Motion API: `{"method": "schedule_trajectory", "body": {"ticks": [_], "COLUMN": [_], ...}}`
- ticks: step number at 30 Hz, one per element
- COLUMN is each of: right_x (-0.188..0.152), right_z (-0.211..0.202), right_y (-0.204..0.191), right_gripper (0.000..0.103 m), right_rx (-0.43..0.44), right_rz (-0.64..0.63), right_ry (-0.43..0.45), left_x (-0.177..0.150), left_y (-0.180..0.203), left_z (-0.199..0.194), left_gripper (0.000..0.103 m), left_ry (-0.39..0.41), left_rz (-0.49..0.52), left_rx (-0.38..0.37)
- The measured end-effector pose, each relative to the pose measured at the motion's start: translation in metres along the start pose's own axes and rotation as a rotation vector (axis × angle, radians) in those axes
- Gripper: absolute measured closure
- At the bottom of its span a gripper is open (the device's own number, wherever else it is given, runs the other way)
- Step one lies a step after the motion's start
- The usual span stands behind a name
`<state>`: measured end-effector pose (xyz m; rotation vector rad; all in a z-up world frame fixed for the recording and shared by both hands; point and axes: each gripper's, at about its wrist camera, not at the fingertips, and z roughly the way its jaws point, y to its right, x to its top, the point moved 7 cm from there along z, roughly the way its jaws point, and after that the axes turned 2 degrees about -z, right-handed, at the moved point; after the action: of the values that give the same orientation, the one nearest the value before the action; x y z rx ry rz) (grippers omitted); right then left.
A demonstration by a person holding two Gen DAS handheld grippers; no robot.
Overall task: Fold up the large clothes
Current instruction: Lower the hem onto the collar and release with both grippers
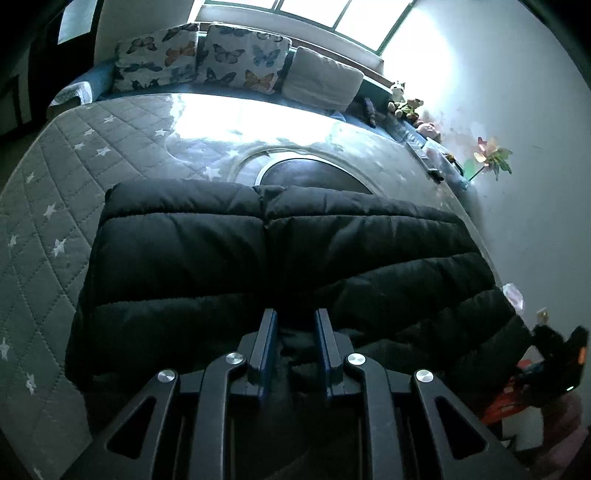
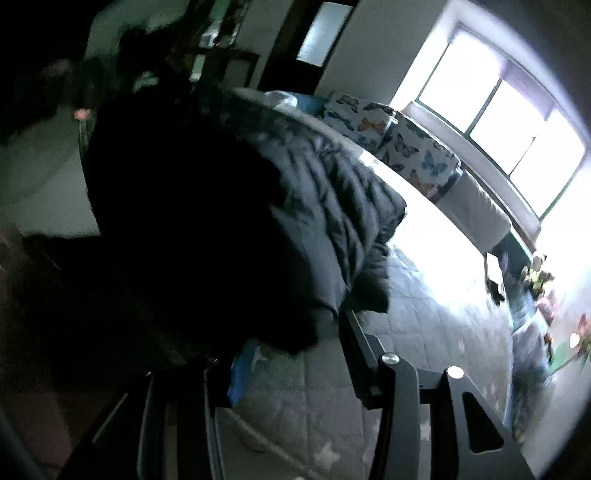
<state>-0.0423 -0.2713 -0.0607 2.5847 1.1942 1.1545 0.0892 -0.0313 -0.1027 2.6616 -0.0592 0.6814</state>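
While the left hand-held gripper [image 1: 294,332] points down at the near hem of the black puffer jacket [image 1: 266,251], its two blue-padded fingers [image 1: 267,343] stand a narrow gap apart with dark fabric bunched between them. Whether the pads actually press on that fabric cannot be told from the left wrist view.

In the right wrist view, the right hand-held gripper [image 2: 291,339] has its jaws apart. One finger [image 2: 360,354] is clearly visible at 3 o'clock of the frame centre; the other is largely lost in shadow under the jacket's dark bulk. Quilted bedding, not cloth, shows between them, so nothing is clamped there.

The jacket lies on the bed [image 1: 48,206], on a grey star-pattern quilt. In the left wrist view it forms a compact rectangular block of quilted bands, with a seam running from 6 o'clock to 12 o'clock down its middle. No sleeves stick out, which suggests they are already tucked in. In the right wrist view a thick doubled edge [image 2: 354,221] rises above the quilt.

Judgement: the fold is well advanced. Remaining work is probably a final fold of the near hem away from the person, then flattening.

Beyond the jacket, at 12 o'clock, butterfly-print pillows [image 1: 199,55] stand against a bright window [image 1: 306,14].
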Motion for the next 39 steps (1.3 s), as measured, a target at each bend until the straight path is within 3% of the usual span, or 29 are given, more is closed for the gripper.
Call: {"method": "schedule_trajectory", "body": {"ticks": [5,11,14,21,28,32,34,39], "right_x": [0.039,0.089,0.091,0.1,0.167,0.195,0.203,0.198], "right_z": [-0.035,-0.034,-0.04,-0.061,0.022,0.075,0.099,0.141], "right_y": [0.02,0.026,0.024,0.042,0.034,0.033,0.036,0.035], "right_gripper": [0.053,0.052,0.052,0.049,0.048,0.048,0.048,0.048], "right_rx": [0.041,0.102,0.027,-0.016,0.103,0.081,0.123,0.126], "right_rz": [0.123,0.15,0.088,0.143,0.205,0.207,0.26,0.306], "right_ry": [0.062,0.031,-0.018,0.027,0.049,0.018,-0.02,-0.077], "left_x": [-0.008,-0.021,-0.026,-0.031,-0.03,-0.029,-0.028,-0.027], "left_y": [-0.001,0.01,0.013,0.012,0.015,0.014,0.014,0.016], "left_z": [0.004,-0.004,-0.01,-0.011,-0.006,-0.004,-0.003,-0.001], "left_gripper": [0.08,0.08,0.08,0.08,0.08,0.08,0.08,0.08], "left_ry": [0.001,0.003,0.002,-0.002,-0.001,-0.003,-0.005,-0.008], "left_rz": [0.041,0.074,0.074,0.098,0.114,0.121,0.127,0.132], "left_rx": [0.017,0.034,0.024,0.024,0.05,0.057,0.06,0.068]}}
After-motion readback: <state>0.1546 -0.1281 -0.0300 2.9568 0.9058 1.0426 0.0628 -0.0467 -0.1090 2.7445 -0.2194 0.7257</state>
